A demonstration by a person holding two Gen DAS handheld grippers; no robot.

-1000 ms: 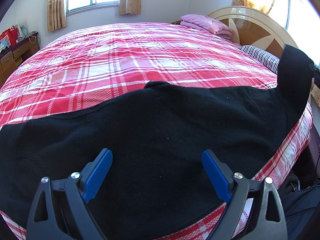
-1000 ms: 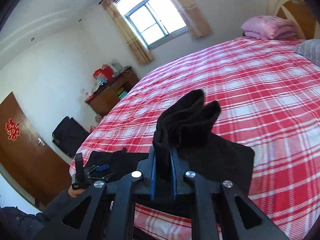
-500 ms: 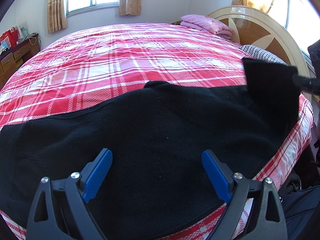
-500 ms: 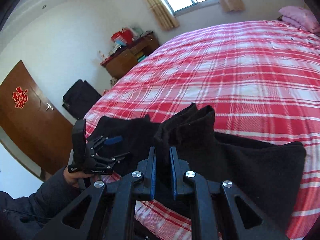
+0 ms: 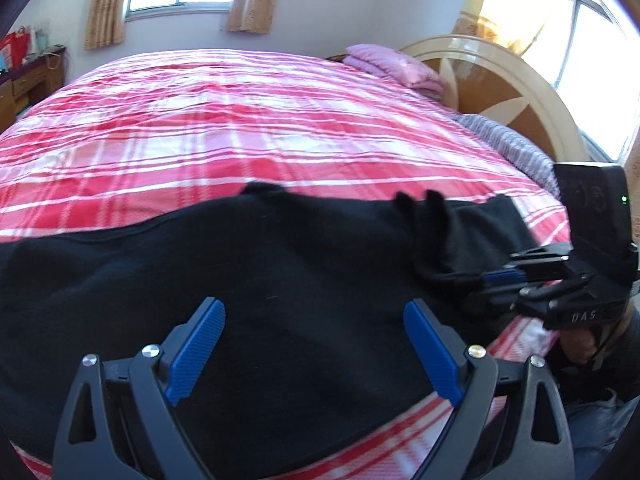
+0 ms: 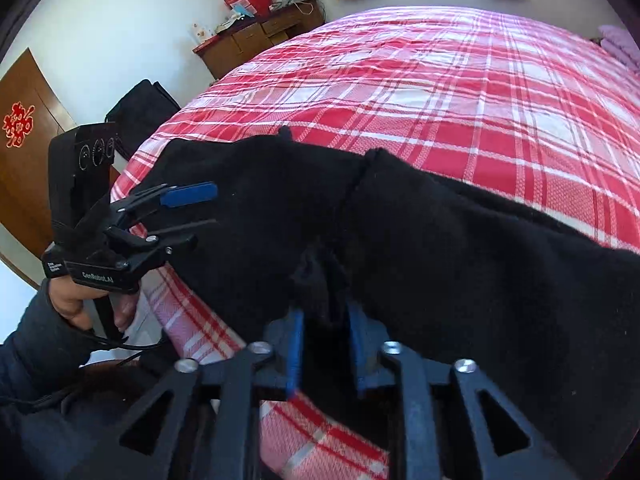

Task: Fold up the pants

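- The black pants (image 5: pixel 248 292) lie spread across the near edge of the bed (image 5: pixel 260 128), on its red and white plaid cover.
- The left tool (image 5: pixel 314 354) hovers over the middle of the pants with its blue pads wide apart, released; cloth lies below the gap, and the pads press on nothing.
- In the right wrist view the left tool (image 6: pixel 188 210) sits at the left end of the pants, held by a hand (image 6: pixel 80 300) in a dark sleeve.
- The right tool (image 6: pixel 324 344) is low at the bed's near edge; its jaws have just been opening.
- A bunched fold of the pants (image 6: pixel 320 280) stands up between the right tool's blue pads, which now show a gap on each side of it, so the grip looks released.
- In the left wrist view the right tool (image 5: pixel 500 280) lies at the pants' right end, on the folded-over cloth.
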